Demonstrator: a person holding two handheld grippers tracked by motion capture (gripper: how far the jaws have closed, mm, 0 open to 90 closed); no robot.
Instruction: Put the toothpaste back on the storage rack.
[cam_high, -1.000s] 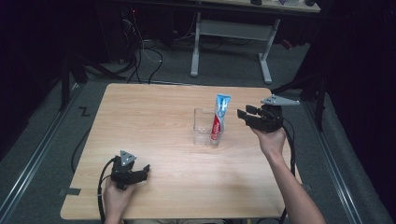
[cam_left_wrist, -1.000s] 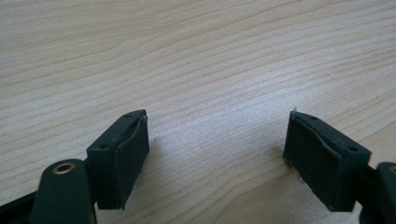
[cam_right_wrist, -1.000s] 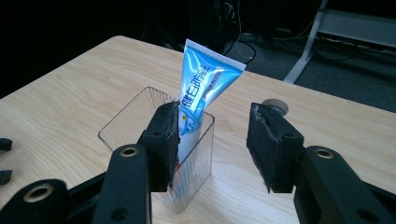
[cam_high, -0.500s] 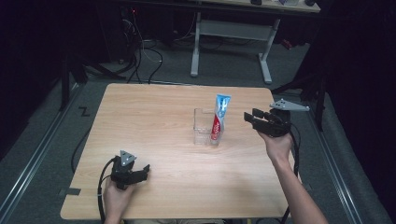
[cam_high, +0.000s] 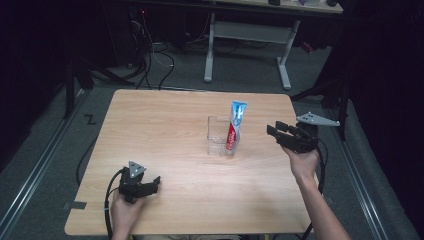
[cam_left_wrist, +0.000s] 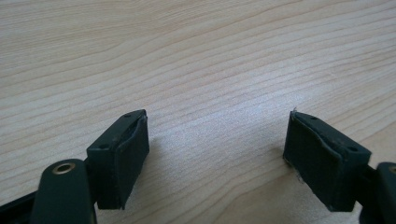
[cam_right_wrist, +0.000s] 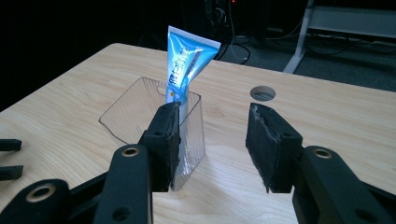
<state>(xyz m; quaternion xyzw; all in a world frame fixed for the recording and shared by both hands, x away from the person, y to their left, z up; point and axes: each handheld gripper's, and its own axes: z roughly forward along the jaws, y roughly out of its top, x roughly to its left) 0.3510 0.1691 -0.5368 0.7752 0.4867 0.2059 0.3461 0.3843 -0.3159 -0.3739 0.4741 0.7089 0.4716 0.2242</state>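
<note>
1. The toothpaste tube (cam_high: 235, 125) stands nearly upright in a clear plastic holder (cam_high: 217, 135) just right of the centre of the high view, on the wooden table (cam_high: 165, 130). The tube's blue crimped end points up and its red lower part sits inside the holder's right-hand end, leaning slightly to the right.

2. The right gripper (cam_high: 274, 131) sits at centre right of the high view, just right of the holder and apart from it, with its jaws pointing left toward the tube. Its jaws are spread, with nothing between them.

3. In the right gripper view, the right gripper (cam_right_wrist: 212, 144) shows its two black pads parted in the lower half of the frame. The holder (cam_right_wrist: 140, 112) lies beyond the left pad, and the tube (cam_right_wrist: 184, 65) rises at upper centre. Bare tabletop shows in the gap between the pads.

4. A round hole (cam_right_wrist: 262, 93) in the table sits right of centre in that view.

5. The left gripper (cam_high: 152, 184) rests at lower left of the high view, on the table, well apart from the holder.

6. In the left gripper view, the left gripper (cam_left_wrist: 217, 140) has its jaws spread wide over bare wood grain.
</note>
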